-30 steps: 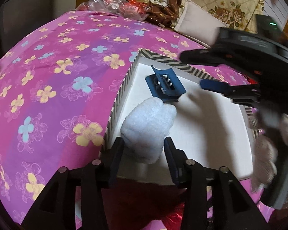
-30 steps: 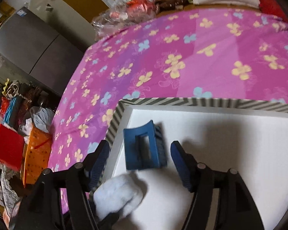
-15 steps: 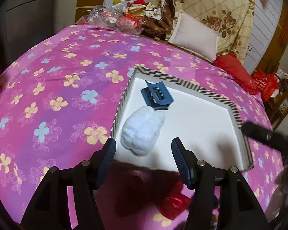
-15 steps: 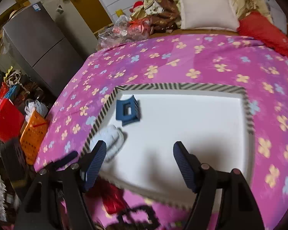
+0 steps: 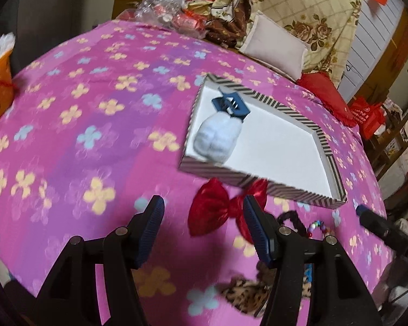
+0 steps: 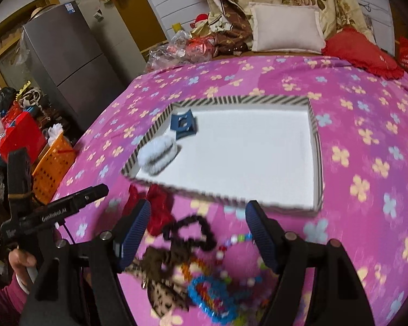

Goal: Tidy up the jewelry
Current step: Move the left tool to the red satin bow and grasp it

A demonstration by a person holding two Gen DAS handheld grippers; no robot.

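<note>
A striped-rim tray (image 6: pixel 316 146) on a flowered pink bedspread (image 5: pixel 76 125) lies well beyond both grippers, holding a blue hair claw (image 6: pixel 182 124) touching a fluffy white hair clip (image 6: pixel 158 154) in its far-left corner. The left gripper (image 5: pixel 204 231) and right gripper (image 6: pixel 197 233) stand wide apart and empty, above a red bow (image 5: pixel 217 209), black scrunchie (image 6: pixel 190 231) and blurred colourful beads (image 6: pixel 212 296).
</note>
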